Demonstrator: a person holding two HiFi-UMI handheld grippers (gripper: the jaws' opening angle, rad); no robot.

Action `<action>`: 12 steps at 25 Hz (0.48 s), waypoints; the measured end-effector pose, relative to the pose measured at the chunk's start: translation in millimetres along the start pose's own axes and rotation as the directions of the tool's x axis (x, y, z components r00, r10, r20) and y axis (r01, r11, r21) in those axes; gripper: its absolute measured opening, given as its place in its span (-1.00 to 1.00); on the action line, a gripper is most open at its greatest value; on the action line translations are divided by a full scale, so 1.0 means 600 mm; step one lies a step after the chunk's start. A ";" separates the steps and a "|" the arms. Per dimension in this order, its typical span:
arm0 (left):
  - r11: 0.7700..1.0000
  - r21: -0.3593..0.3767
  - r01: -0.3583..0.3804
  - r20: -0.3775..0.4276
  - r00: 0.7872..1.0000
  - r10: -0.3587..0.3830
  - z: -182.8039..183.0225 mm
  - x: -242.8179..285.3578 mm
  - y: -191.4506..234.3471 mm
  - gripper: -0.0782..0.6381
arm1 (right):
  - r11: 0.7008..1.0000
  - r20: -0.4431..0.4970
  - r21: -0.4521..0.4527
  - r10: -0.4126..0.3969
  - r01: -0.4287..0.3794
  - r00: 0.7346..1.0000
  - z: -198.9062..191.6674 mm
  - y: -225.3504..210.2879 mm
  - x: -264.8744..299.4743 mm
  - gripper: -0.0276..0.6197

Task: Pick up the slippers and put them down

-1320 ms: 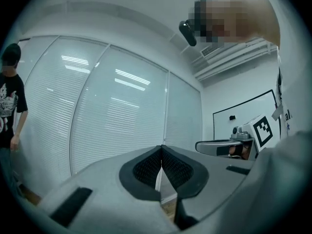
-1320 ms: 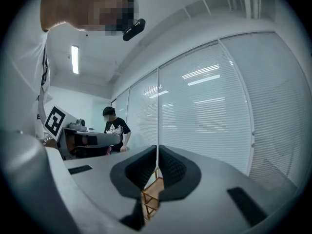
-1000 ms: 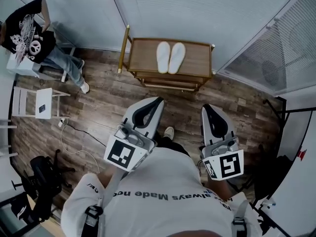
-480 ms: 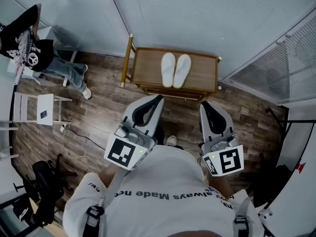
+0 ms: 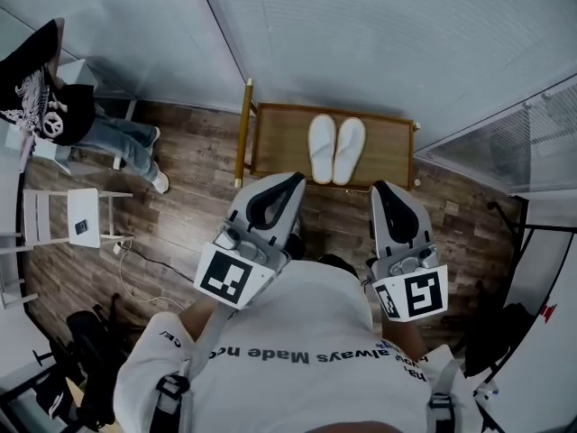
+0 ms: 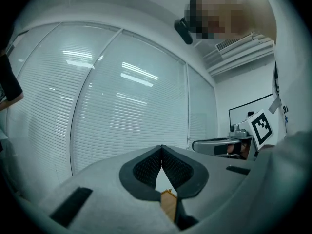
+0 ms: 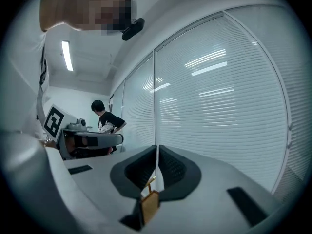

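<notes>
A pair of white slippers lies side by side on top of a low wooden rack against the blind-covered wall. My left gripper is held level with its tips just short of the rack's front edge, left of the slippers; its jaws are shut with nothing between them. My right gripper is level at the rack's front right, also shut and empty. Both gripper views look at the blinds, with a sliver of the wooden rack showing under the jaws.
A person sits at the back left beside a white chair. A cable runs over the wooden floor, and black gear stands at the lower left. A mesh panel closes off the right.
Both grippers have moved forward together toward the rack. The rack and slippers now lie right in front of the fingertips, where a strip of floor separated them before.
</notes>
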State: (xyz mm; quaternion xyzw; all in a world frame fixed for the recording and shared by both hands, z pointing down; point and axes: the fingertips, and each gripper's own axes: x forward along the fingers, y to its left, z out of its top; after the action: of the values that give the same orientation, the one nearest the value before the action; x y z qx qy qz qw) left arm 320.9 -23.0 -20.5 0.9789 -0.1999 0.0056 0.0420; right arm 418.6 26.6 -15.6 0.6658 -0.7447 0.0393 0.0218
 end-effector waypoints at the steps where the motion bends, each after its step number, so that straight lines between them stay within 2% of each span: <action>1: 1.000 -0.004 0.008 -0.008 1.000 -0.008 -0.003 0.005 0.013 -0.75 | 1.000 -0.002 -0.002 -0.010 0.010 1.000 -0.003 0.000 0.013 -0.86; 7: 0.999 -0.047 0.018 -0.026 0.999 -0.020 -0.011 0.031 0.068 -0.75 | 0.999 -0.017 0.021 -0.023 0.024 1.000 -0.008 -0.010 0.067 -0.86; 12: 0.999 -0.041 0.022 -0.026 0.999 -0.023 -0.025 0.065 0.081 -0.75 | 1.000 -0.033 0.015 -0.010 0.010 0.999 -0.018 -0.034 0.095 -0.86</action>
State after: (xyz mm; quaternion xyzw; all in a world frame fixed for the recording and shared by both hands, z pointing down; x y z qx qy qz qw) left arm 337.9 -81.8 -0.4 0.9799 -0.1883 0.0142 0.0647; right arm 432.1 -31.4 0.7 0.6690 -0.7405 0.0558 0.0293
